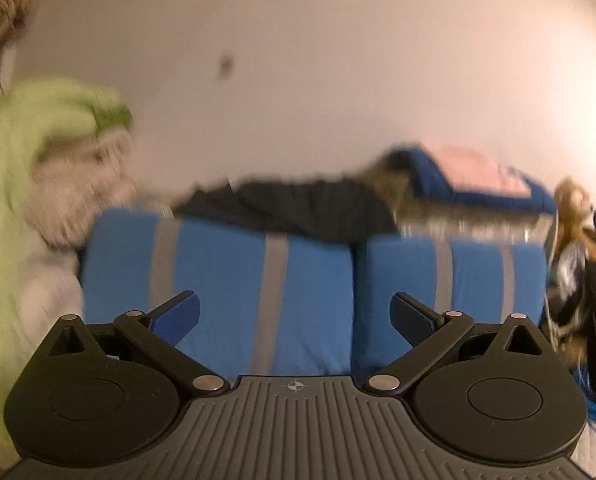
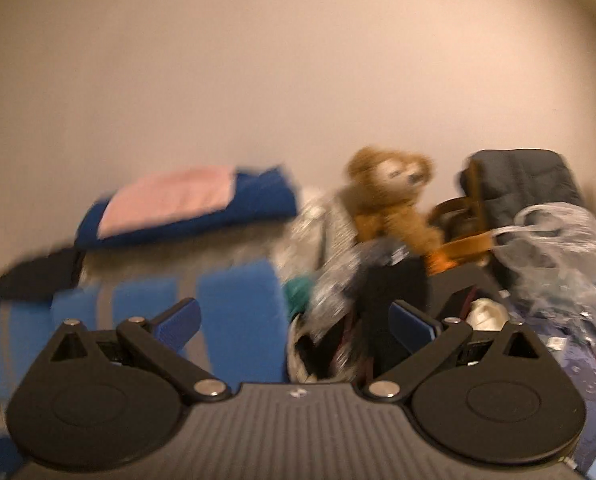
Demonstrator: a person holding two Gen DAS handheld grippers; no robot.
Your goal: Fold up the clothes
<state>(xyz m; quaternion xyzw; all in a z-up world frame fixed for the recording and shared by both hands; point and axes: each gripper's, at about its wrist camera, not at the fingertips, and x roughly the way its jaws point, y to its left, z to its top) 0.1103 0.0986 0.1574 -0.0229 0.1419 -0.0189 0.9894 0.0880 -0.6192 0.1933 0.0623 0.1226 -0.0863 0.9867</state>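
Holding both tools spread wide and empty, my left tool [image 1: 294,316] faces the blue grey-striped cushions [image 1: 218,280]; my right tool [image 2: 294,320] points right of them, toward the brown teddy bear [image 2: 394,196].

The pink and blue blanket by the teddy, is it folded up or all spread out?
Folded. The pink and blue blanket sits as a thick, neat stack against the wall, left of the teddy bear, with layered edges showing.
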